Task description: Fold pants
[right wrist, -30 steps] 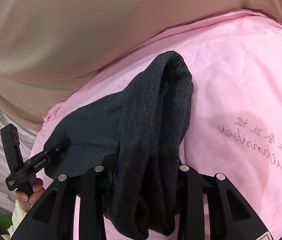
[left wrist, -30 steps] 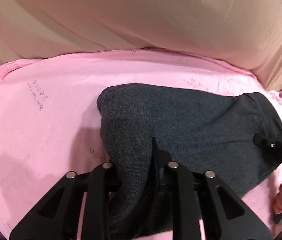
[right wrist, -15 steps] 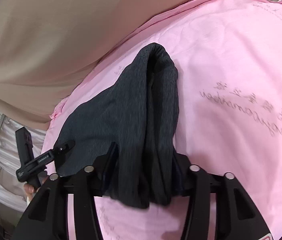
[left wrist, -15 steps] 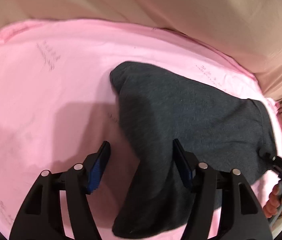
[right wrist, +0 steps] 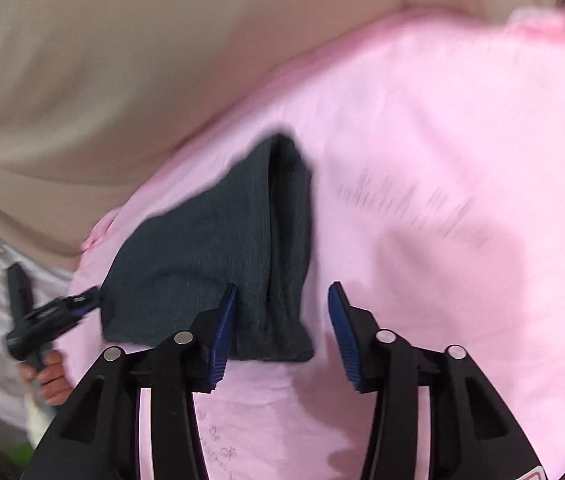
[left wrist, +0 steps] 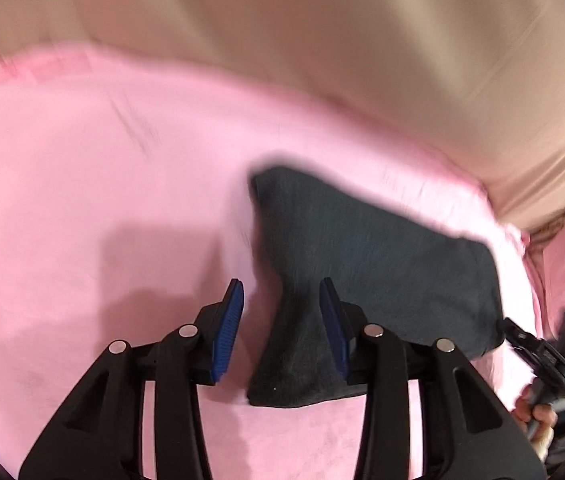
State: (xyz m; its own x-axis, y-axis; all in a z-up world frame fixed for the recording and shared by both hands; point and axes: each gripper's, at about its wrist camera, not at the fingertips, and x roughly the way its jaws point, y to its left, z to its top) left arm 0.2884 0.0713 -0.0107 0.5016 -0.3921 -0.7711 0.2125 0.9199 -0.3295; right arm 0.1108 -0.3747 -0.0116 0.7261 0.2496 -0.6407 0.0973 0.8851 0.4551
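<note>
Both claws are seen with jaws spread apart and nothing clamped. Beneath the left claw [left wrist: 280, 328] a folded corner of the dark grey pants [left wrist: 366, 256] is framed, lying flat on the pink sheet [left wrist: 82, 168]. By the right claw [right wrist: 282, 332] the pants' [right wrist: 218, 248] thick folded edge is framed. Beige fabric [left wrist: 322, 32] is seen beyond the sheet. Both views are blurred.

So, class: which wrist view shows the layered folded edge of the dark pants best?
The right wrist view: the pants show their stacked folds side-on between the open fingers. The left wrist view shows only the flat top face.
</note>
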